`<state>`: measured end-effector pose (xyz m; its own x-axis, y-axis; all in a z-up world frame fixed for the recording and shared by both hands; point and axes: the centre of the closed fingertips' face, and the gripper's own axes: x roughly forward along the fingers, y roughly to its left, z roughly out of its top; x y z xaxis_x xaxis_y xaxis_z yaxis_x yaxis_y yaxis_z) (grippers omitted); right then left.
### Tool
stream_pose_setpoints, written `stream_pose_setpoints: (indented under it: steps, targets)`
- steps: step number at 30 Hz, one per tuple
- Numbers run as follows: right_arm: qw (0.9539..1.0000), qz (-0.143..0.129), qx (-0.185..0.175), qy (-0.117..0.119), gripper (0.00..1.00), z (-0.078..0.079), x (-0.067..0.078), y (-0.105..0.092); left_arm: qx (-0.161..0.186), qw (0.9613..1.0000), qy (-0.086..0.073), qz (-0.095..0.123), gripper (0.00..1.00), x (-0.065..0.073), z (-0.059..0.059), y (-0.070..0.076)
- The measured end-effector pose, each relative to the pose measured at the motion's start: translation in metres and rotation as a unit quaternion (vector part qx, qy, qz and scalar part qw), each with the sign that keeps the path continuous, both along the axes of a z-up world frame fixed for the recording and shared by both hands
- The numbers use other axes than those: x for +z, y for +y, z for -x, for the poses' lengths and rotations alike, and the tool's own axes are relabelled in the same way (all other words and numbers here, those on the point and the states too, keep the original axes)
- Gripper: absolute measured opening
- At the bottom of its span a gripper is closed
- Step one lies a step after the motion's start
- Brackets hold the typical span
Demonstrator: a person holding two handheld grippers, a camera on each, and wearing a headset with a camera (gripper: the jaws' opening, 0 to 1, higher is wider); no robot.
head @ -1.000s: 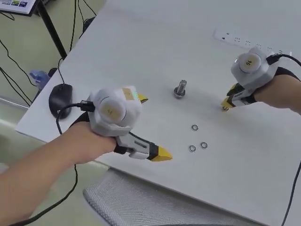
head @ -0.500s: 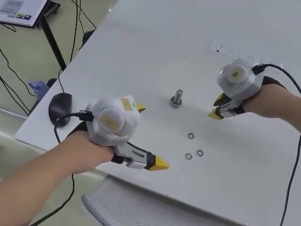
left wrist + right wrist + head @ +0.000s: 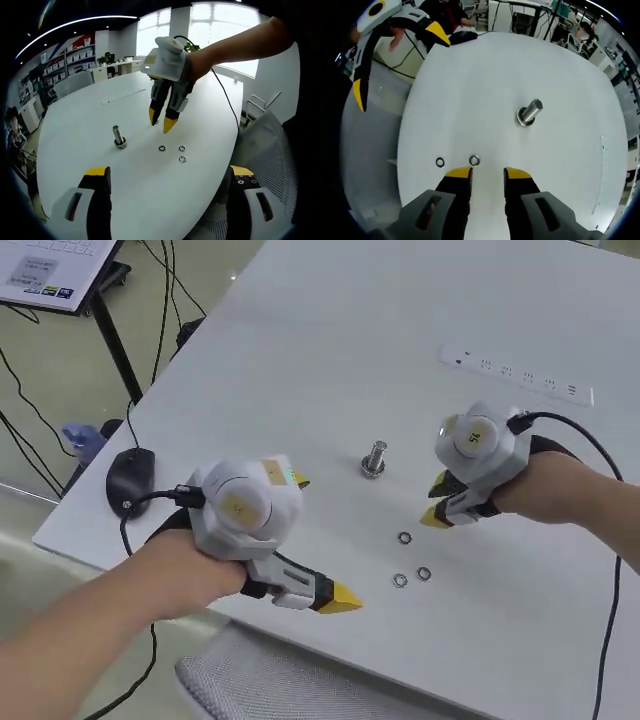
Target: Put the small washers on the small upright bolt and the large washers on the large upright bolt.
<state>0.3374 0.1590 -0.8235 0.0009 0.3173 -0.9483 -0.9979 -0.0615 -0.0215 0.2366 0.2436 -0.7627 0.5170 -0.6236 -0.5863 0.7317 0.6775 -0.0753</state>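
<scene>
The right gripper (image 3: 436,502), jaws narrowly parted and empty, hovers near 3 washers (image 3: 404,537) lying flat on the table (image 3: 300,360), a little way from the 1 bolt (image 3: 374,458). The left gripper (image 3: 320,538) is held wide open and empty. In the right gripper view the nearest washer sits just outside 1 jaw tip, so I'd shift sideways until the tips straddle its rim. Then lower them and close gently, lest the ring skitter off.

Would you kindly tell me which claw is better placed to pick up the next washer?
Right. The right claw hangs open close to the nearest washer, its tips pointing toward it; the left claw, wide open, sits farther off by the table edge.
</scene>
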Motion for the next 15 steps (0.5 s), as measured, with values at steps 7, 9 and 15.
stream_pose_setpoints:
  steps: [7,9,15]
  targets:
    - [0.9999,0.005,0.006,0.008,0.26,0.009,-0.012,-0.001,0.004,1.0,-0.005,0.0,0.97,-0.001,0.0,-0.001]
    - [0.9999,0.006,0.004,0.01,0.26,0.011,-0.016,0.0,0.004,1.0,-0.008,0.0,0.97,-0.001,0.0,-0.001]
    - [0.9998,0.005,-0.001,0.018,0.26,0.02,-0.028,0.005,0.002,1.0,-0.002,0.0,0.97,-0.003,0.002,-0.002]
